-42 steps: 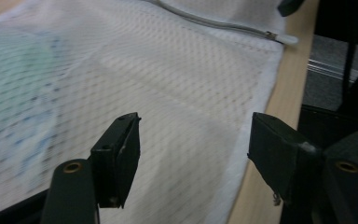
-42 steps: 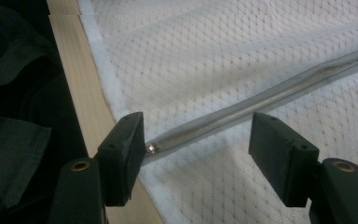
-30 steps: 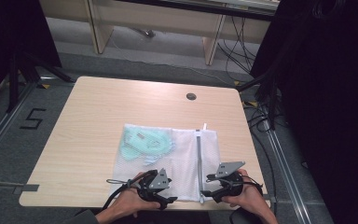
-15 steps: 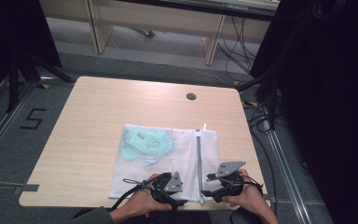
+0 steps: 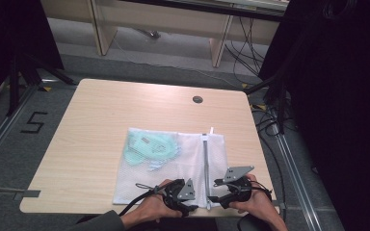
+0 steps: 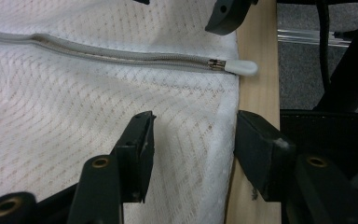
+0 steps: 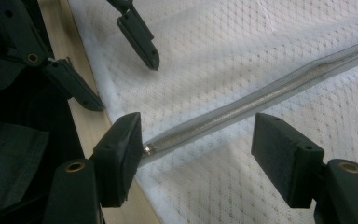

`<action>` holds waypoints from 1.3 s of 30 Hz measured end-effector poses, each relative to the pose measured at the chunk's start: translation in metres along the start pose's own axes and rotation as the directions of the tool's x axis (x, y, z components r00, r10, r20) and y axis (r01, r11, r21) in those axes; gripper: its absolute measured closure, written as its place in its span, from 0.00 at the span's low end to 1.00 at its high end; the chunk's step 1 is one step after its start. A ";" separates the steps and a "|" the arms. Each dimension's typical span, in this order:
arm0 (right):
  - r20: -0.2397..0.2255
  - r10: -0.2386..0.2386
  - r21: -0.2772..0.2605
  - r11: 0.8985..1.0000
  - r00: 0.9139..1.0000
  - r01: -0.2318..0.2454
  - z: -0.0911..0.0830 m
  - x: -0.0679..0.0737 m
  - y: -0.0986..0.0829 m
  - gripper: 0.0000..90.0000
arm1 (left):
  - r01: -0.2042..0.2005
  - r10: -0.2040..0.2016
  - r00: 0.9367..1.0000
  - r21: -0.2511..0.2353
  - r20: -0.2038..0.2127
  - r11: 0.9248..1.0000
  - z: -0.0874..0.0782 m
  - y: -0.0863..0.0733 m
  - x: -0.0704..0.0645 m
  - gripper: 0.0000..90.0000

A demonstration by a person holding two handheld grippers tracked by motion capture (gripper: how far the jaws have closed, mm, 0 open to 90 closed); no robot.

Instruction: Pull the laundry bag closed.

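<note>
The left gripper (image 6: 191, 154) is held open, the mesh bag's (image 6: 74, 112) edge lying between its jaws. The right gripper (image 7: 196, 158) is spread wide, the zipper (image 7: 242, 107) passing between its jaws.

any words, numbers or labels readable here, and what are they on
"5": black numeral on the grey floor left of the table.
A small pale mark on the green item inside the mesh bag: too small and blurred to read.
Nothing readable on the zipper or either gripper's tongs.
</note>
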State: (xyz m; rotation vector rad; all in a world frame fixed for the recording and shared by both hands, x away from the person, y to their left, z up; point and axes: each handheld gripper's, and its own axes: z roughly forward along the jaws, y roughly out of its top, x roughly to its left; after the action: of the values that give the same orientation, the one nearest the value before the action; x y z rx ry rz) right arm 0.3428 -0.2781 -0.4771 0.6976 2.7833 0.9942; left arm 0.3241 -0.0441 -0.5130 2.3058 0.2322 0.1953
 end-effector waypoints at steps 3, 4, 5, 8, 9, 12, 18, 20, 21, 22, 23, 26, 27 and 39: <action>-0.002 -0.005 -0.007 1.000 1.000 0.005 0.001 0.000 -0.001 0.38 | -0.008 0.008 1.000 0.000 0.011 1.000 0.002 0.003 -0.001 0.55; -0.001 -0.001 -0.005 1.000 1.000 0.001 0.001 0.000 -0.001 0.38 | -0.028 0.028 0.999 0.003 0.016 1.000 0.004 0.004 -0.002 0.57; 0.000 0.000 -0.006 1.000 1.000 0.000 0.001 0.000 0.000 0.38 | -0.035 0.035 0.999 0.009 0.029 0.999 0.004 0.005 -0.002 0.61; 0.004 0.005 -0.006 1.000 1.000 -0.005 0.001 0.000 -0.001 0.38 | -0.032 0.031 0.999 0.024 0.037 0.999 0.005 0.008 -0.002 0.72; 0.001 0.000 -0.009 1.000 1.000 0.000 0.001 0.000 -0.001 0.38 | -0.005 0.005 0.999 0.006 0.032 1.000 0.007 0.008 -0.003 0.77; 0.010 -0.012 -0.013 1.000 1.000 0.012 0.000 -0.001 0.000 0.38 | 0.012 -0.012 0.999 -0.002 0.040 1.000 0.009 0.009 -0.001 0.88; 0.011 -0.011 -0.014 1.000 1.000 0.011 0.000 -0.001 0.000 0.38 | 0.017 -0.016 0.999 -0.021 0.030 1.000 0.010 0.007 0.004 0.97; 0.008 -0.013 -0.013 1.000 1.000 0.013 0.000 -0.001 0.000 0.38 | 0.036 -0.035 0.999 -0.040 0.028 0.999 0.010 0.008 0.006 0.98; -0.004 -0.001 -0.010 1.000 1.000 0.001 0.000 0.000 -0.001 0.38 | 0.053 -0.052 0.998 -0.050 0.024 0.997 0.009 0.008 0.008 0.98; 0.001 0.003 -0.009 1.000 1.000 -0.003 0.000 0.000 0.000 0.38 | 0.069 -0.068 0.997 -0.063 0.019 0.996 0.009 0.008 0.009 0.98; -0.001 -0.009 -0.006 1.000 1.000 0.009 -0.001 0.000 0.000 0.38 | 0.081 -0.081 0.997 -0.071 0.014 0.994 0.009 0.009 0.012 0.98; -0.016 0.000 0.000 1.000 1.000 0.000 0.000 0.002 0.000 0.38 | 0.108 -0.108 0.994 -0.083 0.008 0.991 0.009 0.008 0.017 0.98; -0.014 0.001 -0.008 1.000 1.000 -0.001 0.002 0.004 0.000 0.39 | 0.111 -0.111 0.994 -0.084 0.006 0.990 0.008 0.008 0.018 0.98; -0.017 -0.088 0.012 0.996 0.996 0.088 0.006 0.007 0.002 0.42 | 0.138 -0.136 0.990 -0.112 0.024 0.984 0.005 0.016 0.027 0.97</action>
State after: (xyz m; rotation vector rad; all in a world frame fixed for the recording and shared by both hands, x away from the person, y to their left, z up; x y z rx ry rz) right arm 0.3388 -0.2704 -0.4798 0.5657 2.8090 0.9713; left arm 0.3527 -0.0522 -0.5030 2.1681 0.3611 0.1168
